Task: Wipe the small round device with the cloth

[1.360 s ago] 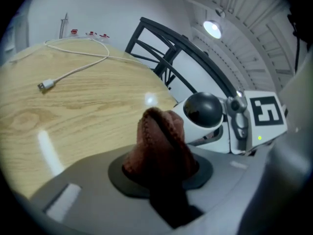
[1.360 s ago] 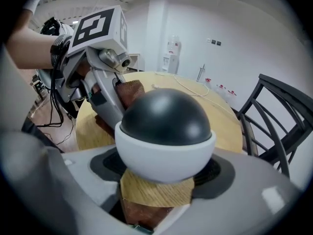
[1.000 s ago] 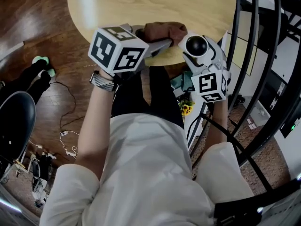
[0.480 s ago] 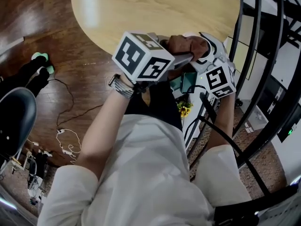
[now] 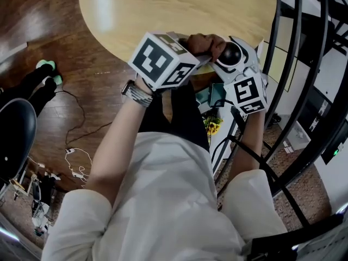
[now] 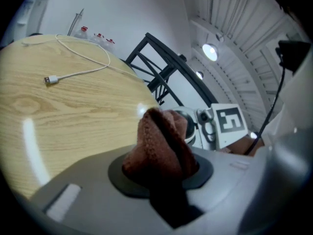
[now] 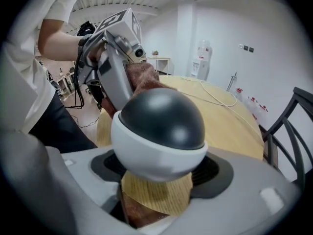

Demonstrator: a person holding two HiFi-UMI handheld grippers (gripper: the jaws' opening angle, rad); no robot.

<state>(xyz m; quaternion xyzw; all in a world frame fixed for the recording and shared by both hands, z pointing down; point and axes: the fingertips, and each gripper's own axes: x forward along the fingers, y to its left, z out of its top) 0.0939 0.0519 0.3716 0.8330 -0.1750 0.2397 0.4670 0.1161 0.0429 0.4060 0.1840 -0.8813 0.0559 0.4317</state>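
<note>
The small round device (image 7: pixel 159 131), a black dome on a white base, is clamped in my right gripper (image 7: pixel 159 168) just past the table's near edge. In the head view the device (image 5: pixel 229 53) shows beside the brown cloth (image 5: pixel 202 41). My left gripper (image 5: pixel 197 49) is shut on that cloth and holds it against the device's left side. In the left gripper view the bunched cloth (image 6: pixel 161 143) fills the jaws and hides most of the device (image 6: pixel 190 124). The right gripper view has the cloth (image 7: pixel 144 77) touching the dome from behind.
The round wooden table (image 5: pixel 163 10) lies ahead, with a white USB cable (image 6: pixel 78 58) on it. A black metal chair frame (image 5: pixel 304 91) stands close on the right. Cables (image 5: pixel 76 156) trail on the dark wooden floor to the left.
The left gripper swept the cloth rightward over the device's dome, covering it half a second ago. The cloth has since slid back left and the dome shows again.
</note>
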